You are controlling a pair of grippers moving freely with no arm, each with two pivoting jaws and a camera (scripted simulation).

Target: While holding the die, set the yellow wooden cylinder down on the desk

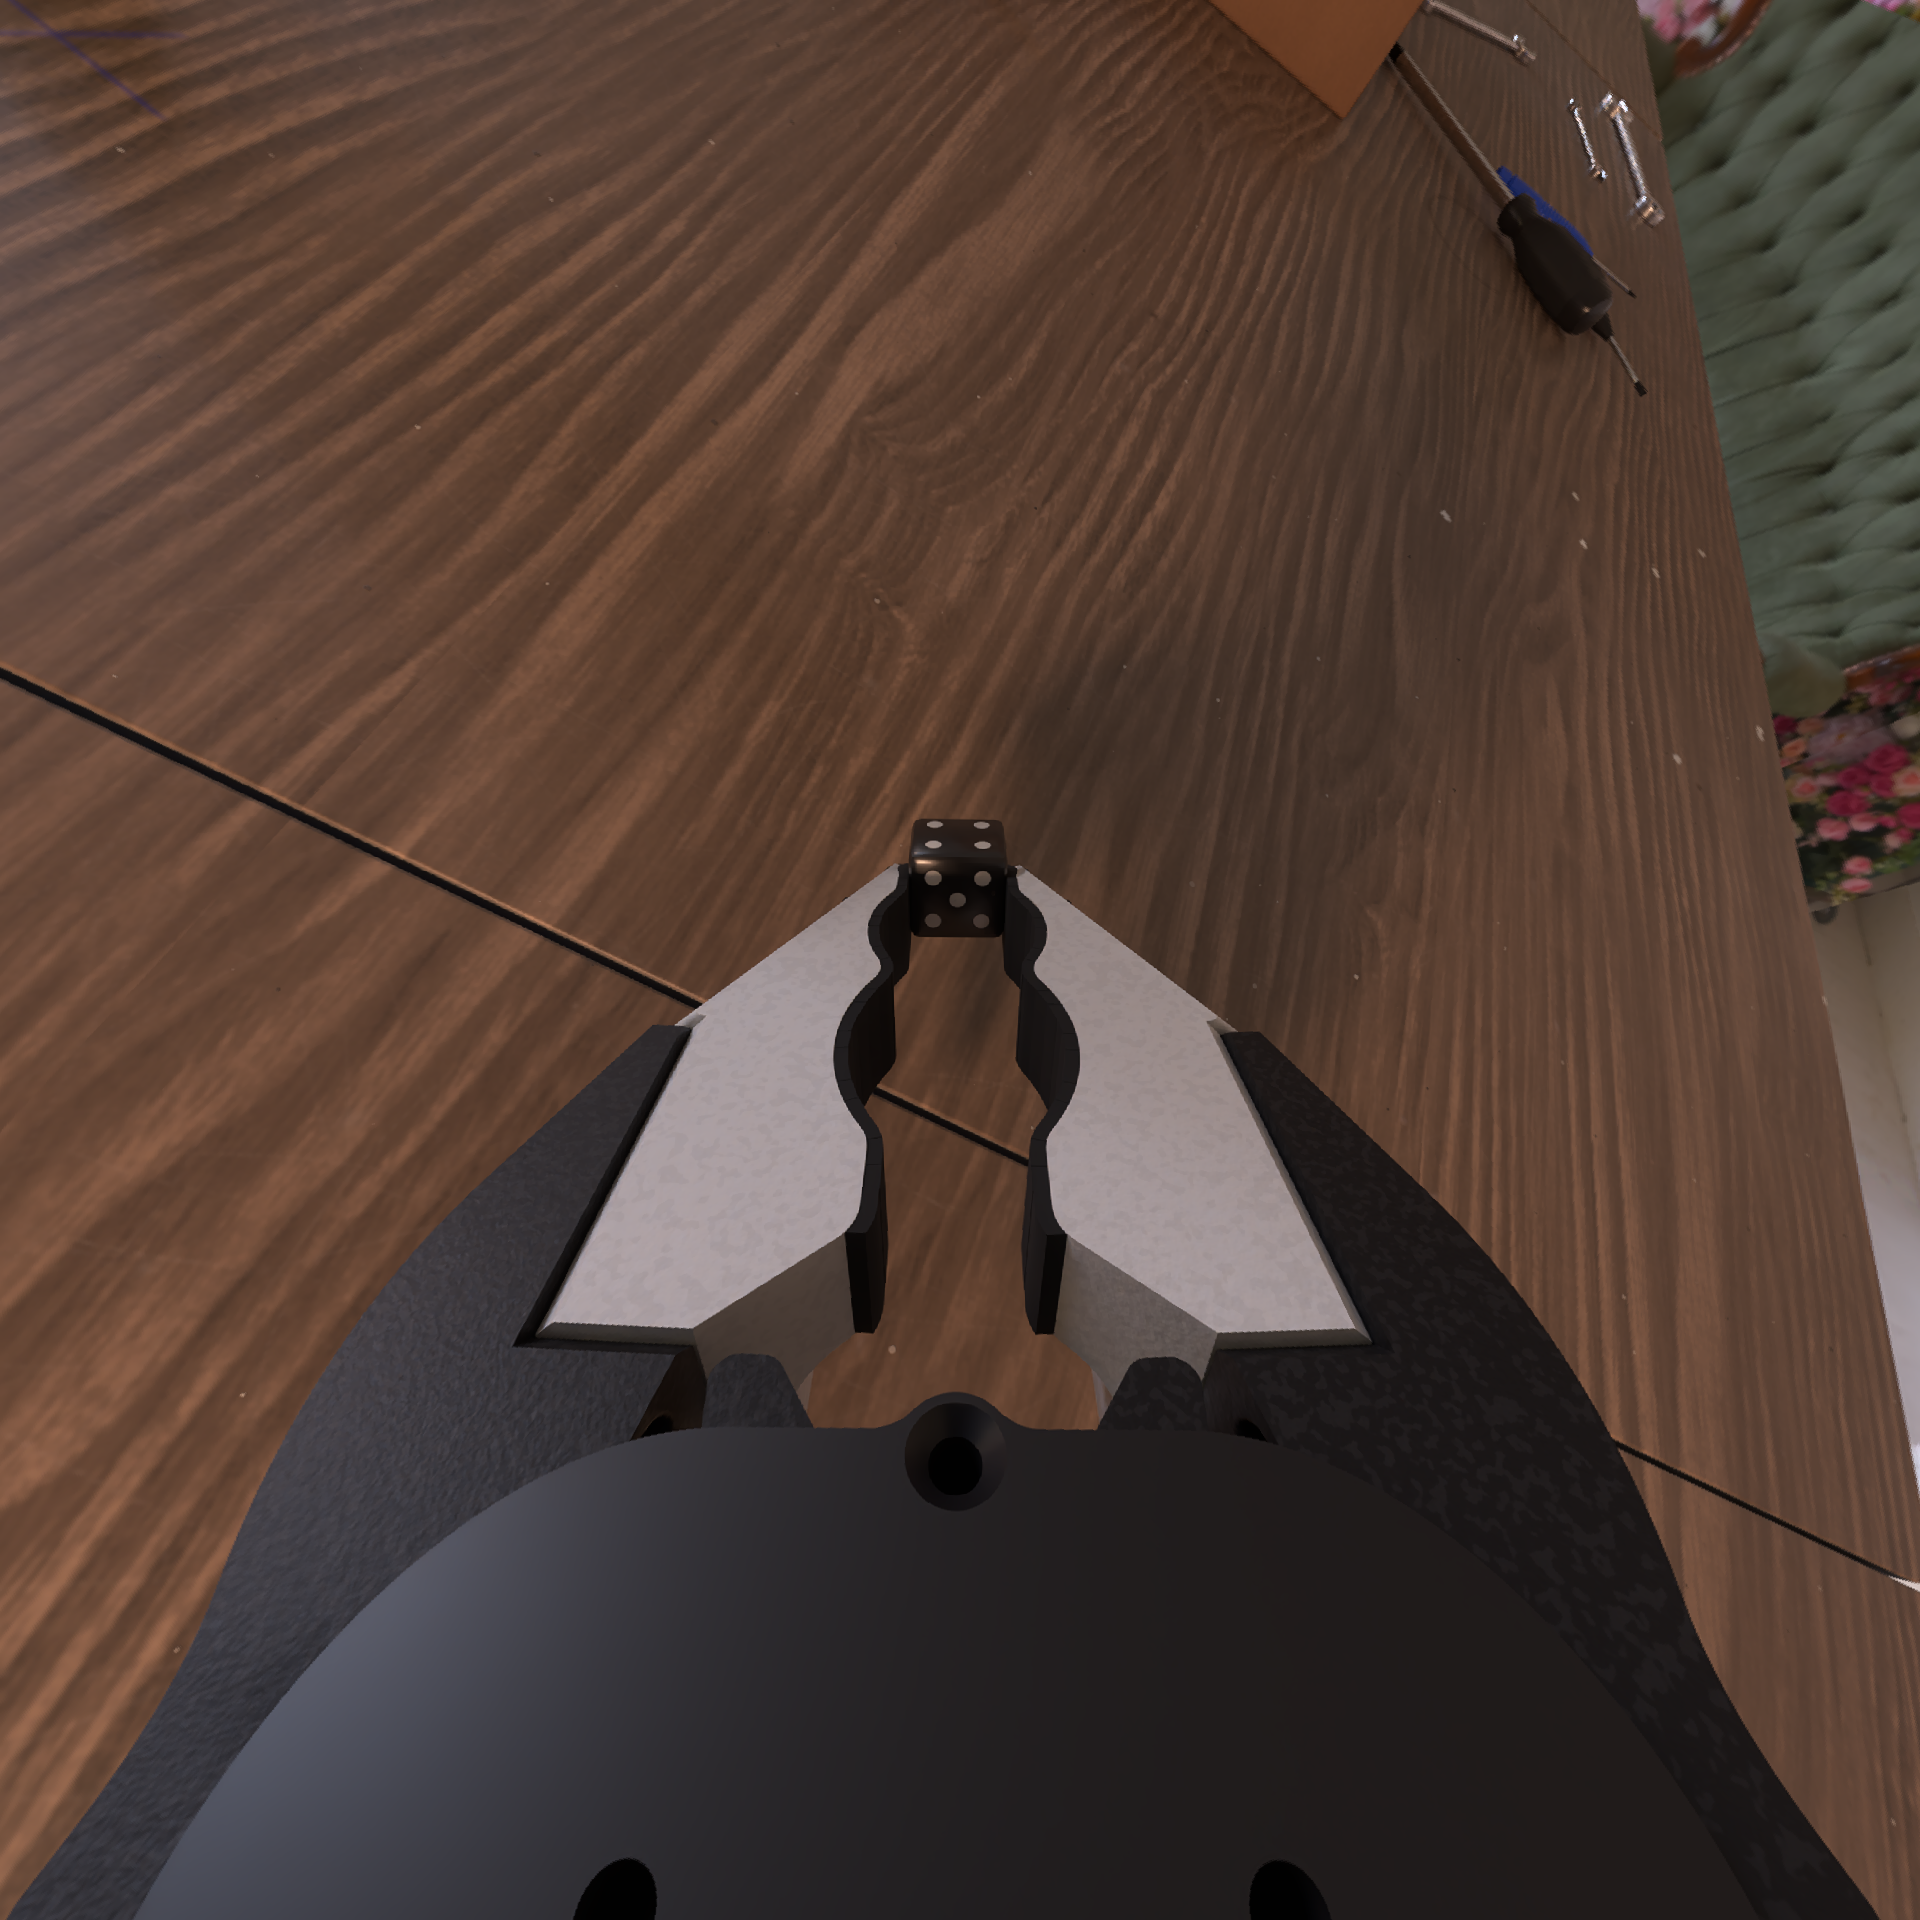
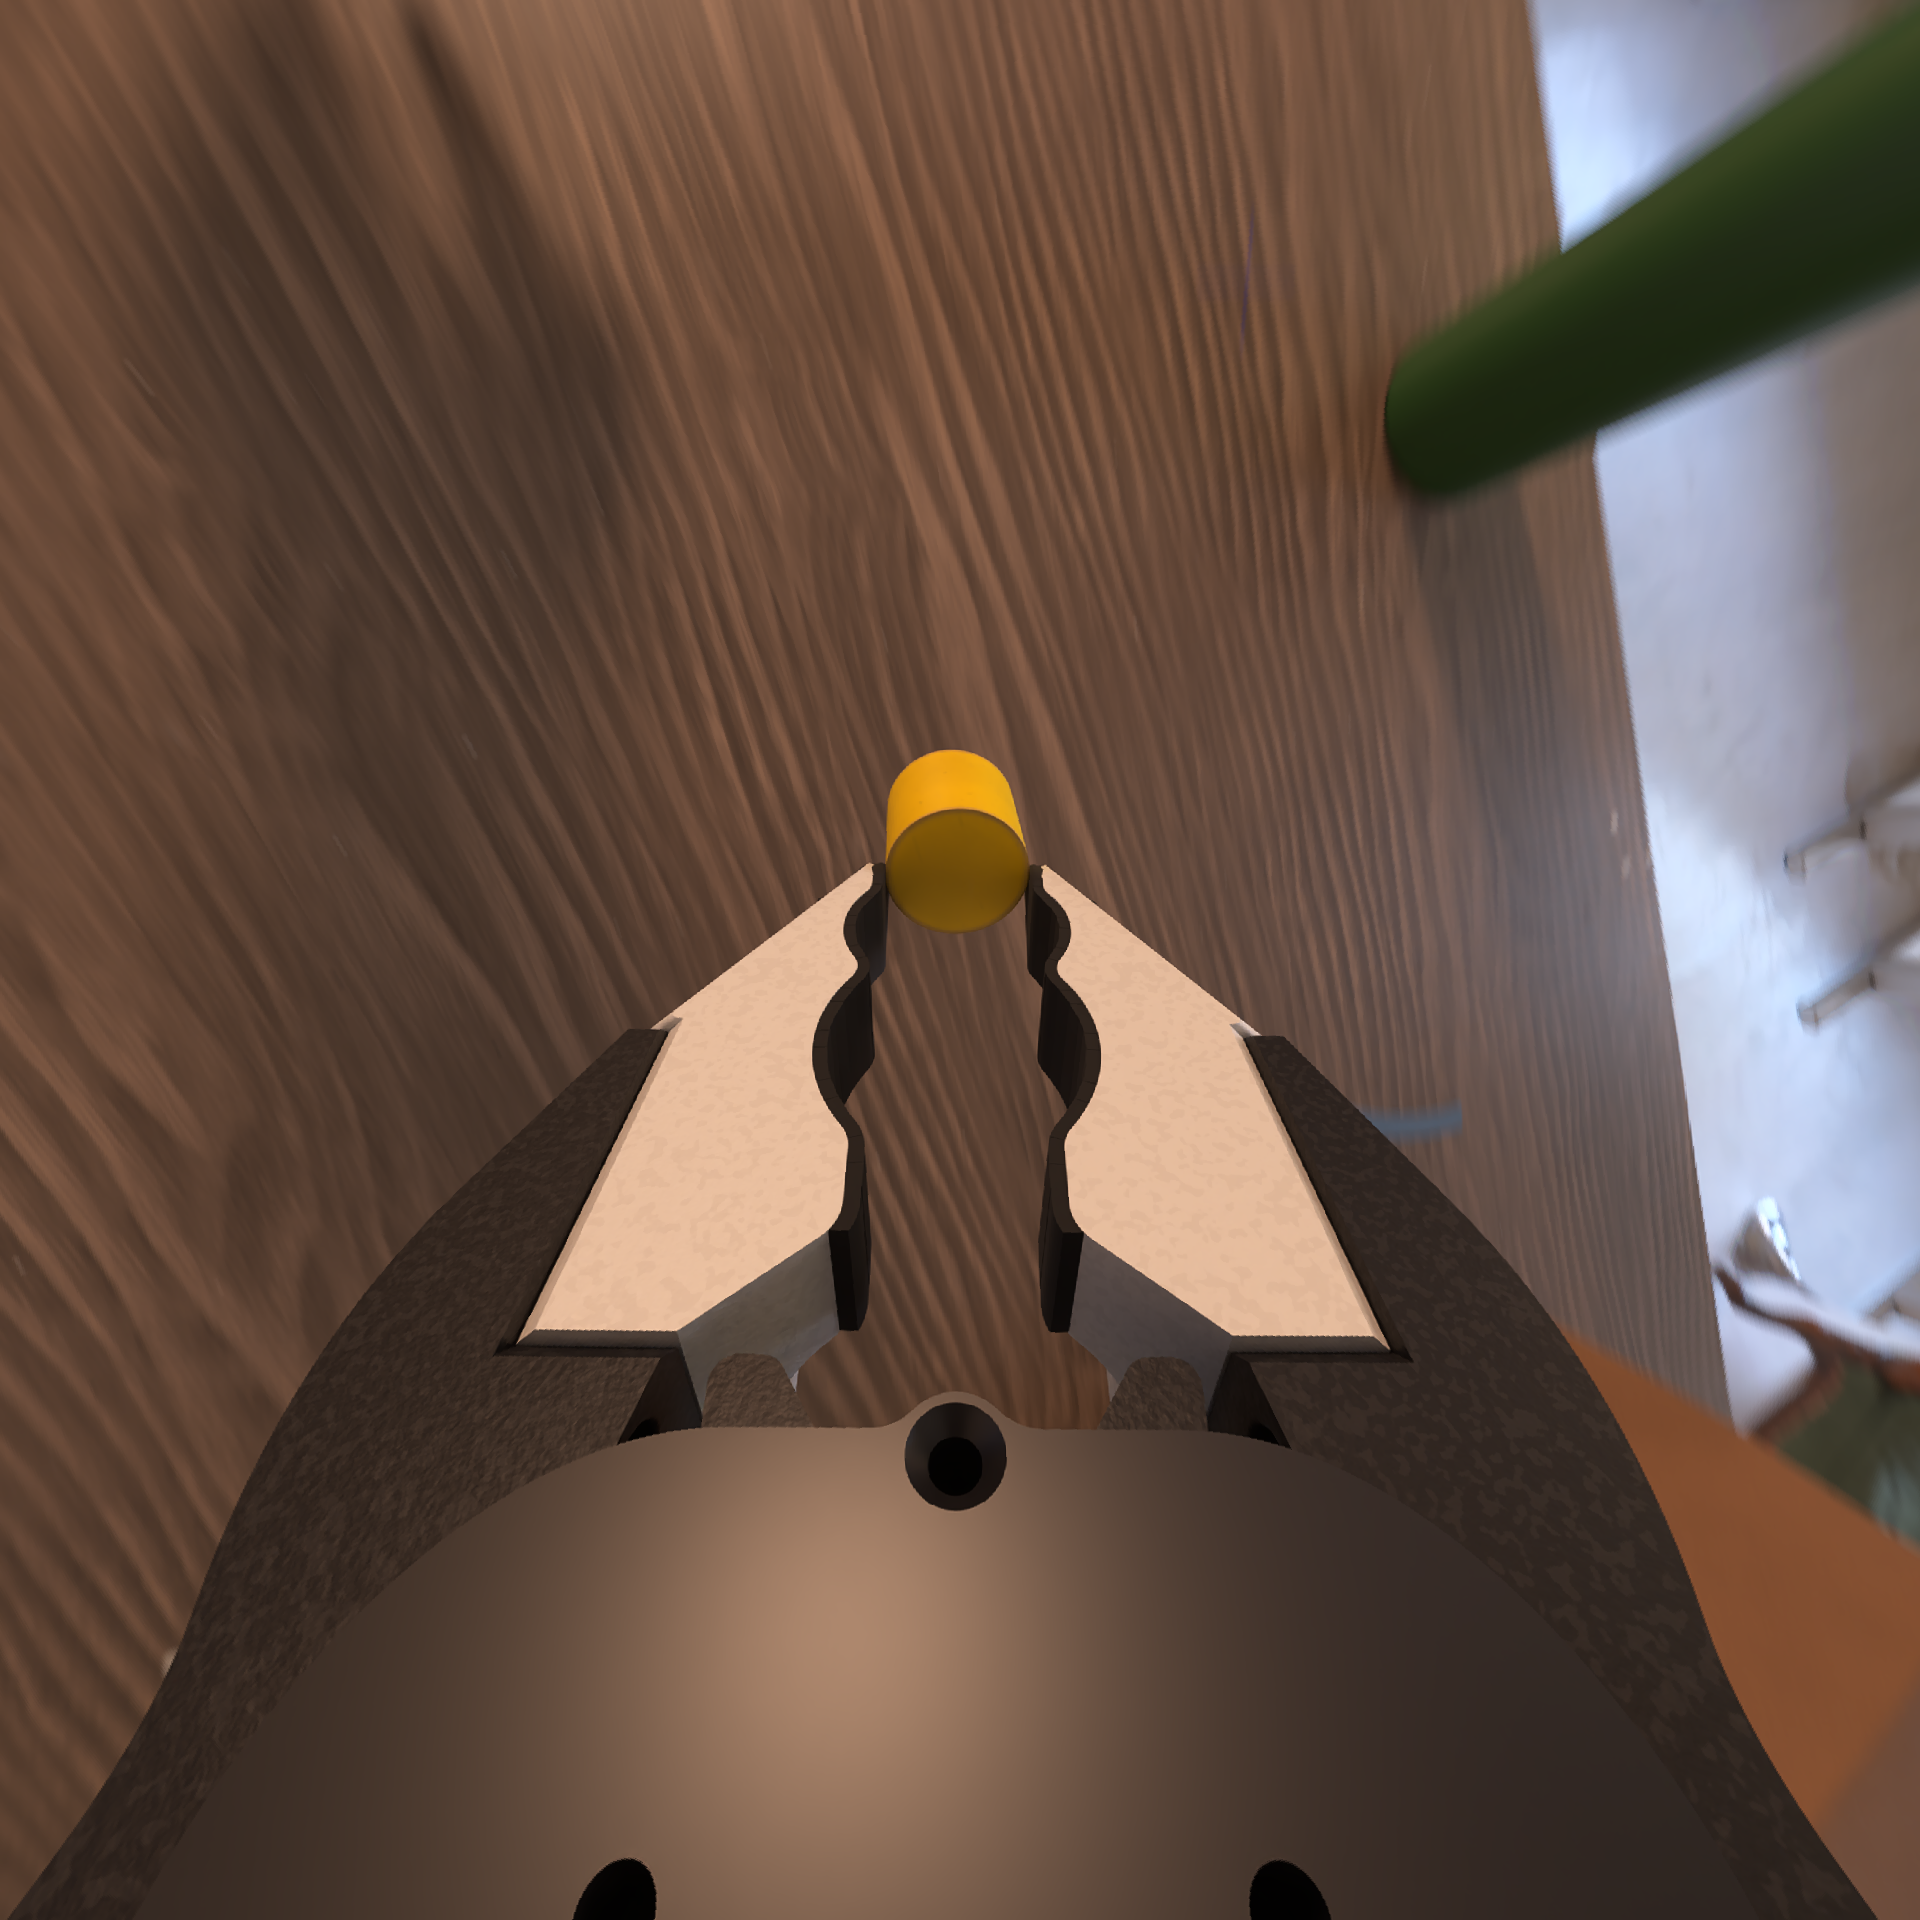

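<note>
Walnut-grained desk (image 1: 935, 416), seam line across it, green quilted fabric beyond its edge.

Left wrist view: left gripper (image 1: 957, 894) clamped on a black die (image 1: 957, 878) with white pips, pinched at the very fingertips above the desk. Far corner: screwdriver (image 1: 1548, 244) with black and blue handle, loose bolts (image 1: 1626, 156).

Right wrist view: right gripper (image 2: 956, 883) pinching the yellow wooden cylinder (image 2: 954, 842), a short, smooth plug lying crosswise, flat end toward the camera, aloft over bare wood. Green rod (image 2: 1662, 281) at the desk edge (blurred).

Handling advice: lower until the cylinder touches, release slowly since it may roll; keep the die squeezed throughout.
</note>
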